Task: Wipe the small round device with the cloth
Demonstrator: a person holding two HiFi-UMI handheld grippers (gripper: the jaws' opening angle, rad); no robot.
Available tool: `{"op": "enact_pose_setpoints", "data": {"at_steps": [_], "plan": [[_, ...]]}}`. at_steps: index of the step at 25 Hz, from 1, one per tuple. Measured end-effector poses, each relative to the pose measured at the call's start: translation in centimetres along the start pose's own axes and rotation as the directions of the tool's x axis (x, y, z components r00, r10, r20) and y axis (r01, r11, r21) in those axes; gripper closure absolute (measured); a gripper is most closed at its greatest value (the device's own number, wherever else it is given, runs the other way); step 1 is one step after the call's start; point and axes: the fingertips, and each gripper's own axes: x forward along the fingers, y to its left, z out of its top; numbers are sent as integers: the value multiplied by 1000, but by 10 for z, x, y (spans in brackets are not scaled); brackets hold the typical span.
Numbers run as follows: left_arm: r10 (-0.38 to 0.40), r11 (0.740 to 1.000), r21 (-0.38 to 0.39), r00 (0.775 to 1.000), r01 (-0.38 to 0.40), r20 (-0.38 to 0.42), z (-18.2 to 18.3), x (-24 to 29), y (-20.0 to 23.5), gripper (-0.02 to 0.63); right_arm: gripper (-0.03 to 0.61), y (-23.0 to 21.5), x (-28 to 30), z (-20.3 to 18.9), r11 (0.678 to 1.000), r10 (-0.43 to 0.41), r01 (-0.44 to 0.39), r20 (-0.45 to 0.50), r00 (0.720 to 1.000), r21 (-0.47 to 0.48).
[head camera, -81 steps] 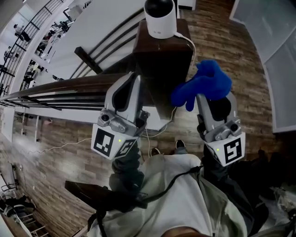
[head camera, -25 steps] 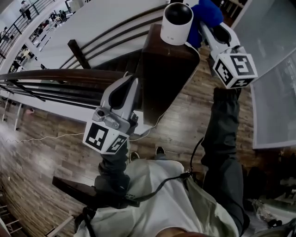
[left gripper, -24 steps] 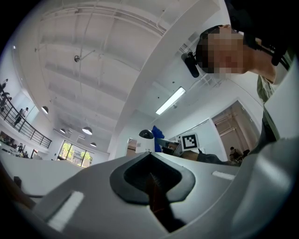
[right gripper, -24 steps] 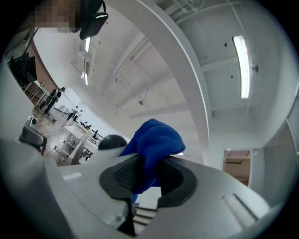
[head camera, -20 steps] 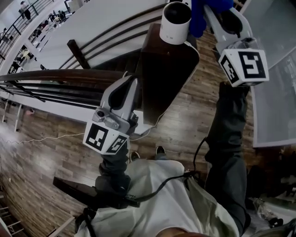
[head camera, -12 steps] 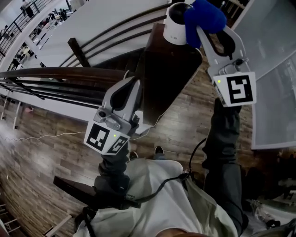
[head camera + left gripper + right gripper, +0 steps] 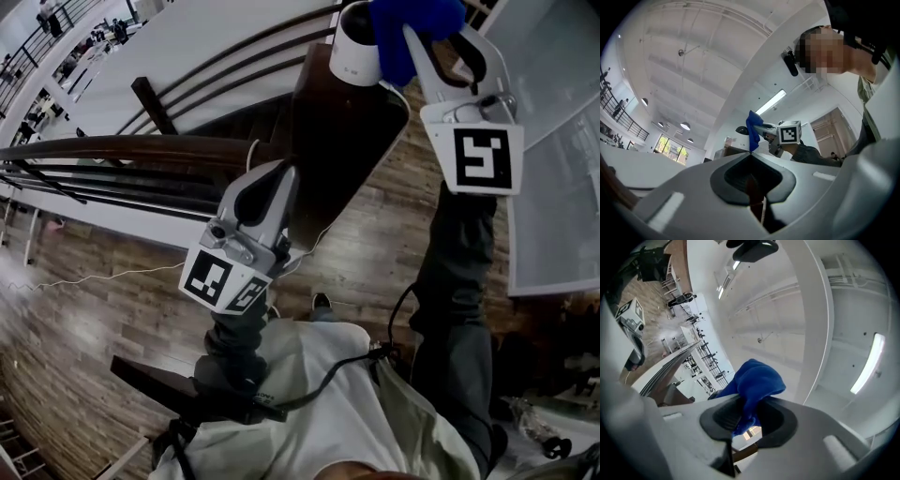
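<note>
A crumpled blue cloth (image 7: pixel 419 17) was pinched by the right gripper (image 7: pixel 407 39) at the small round white device's (image 7: pixel 353 54) right side; the left gripper (image 7: pixel 279 175) was pressed together, empty.

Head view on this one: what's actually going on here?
A person is working with a handheld gripper in each hand. The right claw is shut on a blue cloth and holds it against the side of the small round white device, which stands on top of a dark wooden post. The wiping looks to be under way. The left claw is shut with nothing in it and hangs lower down near the post, taking no part.
</note>
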Motion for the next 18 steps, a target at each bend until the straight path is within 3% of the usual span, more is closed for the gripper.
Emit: {"op": "enact_pose_setpoints", "data": {"at_steps": [4, 9, 15, 18], "plan": [[-4, 1000, -4, 1000, 4, -6, 0, -4, -2, 609, 491, -2, 21, 19, 999, -9, 12, 52, 999, -47], [2, 1000, 19, 1000, -2, -3, 3, -4, 8, 609, 491, 11, 11, 15, 1000, -28, 29, 89, 996, -11], [-24, 997, 72, 999, 23, 23, 27, 8, 15, 609, 491, 44, -9, 5, 998, 19, -18, 10, 1000, -63], [-42, 993, 116, 998, 38, 38, 41, 20, 19, 609, 491, 70, -17, -5, 989, 82, -85, -33, 996, -118]]}}
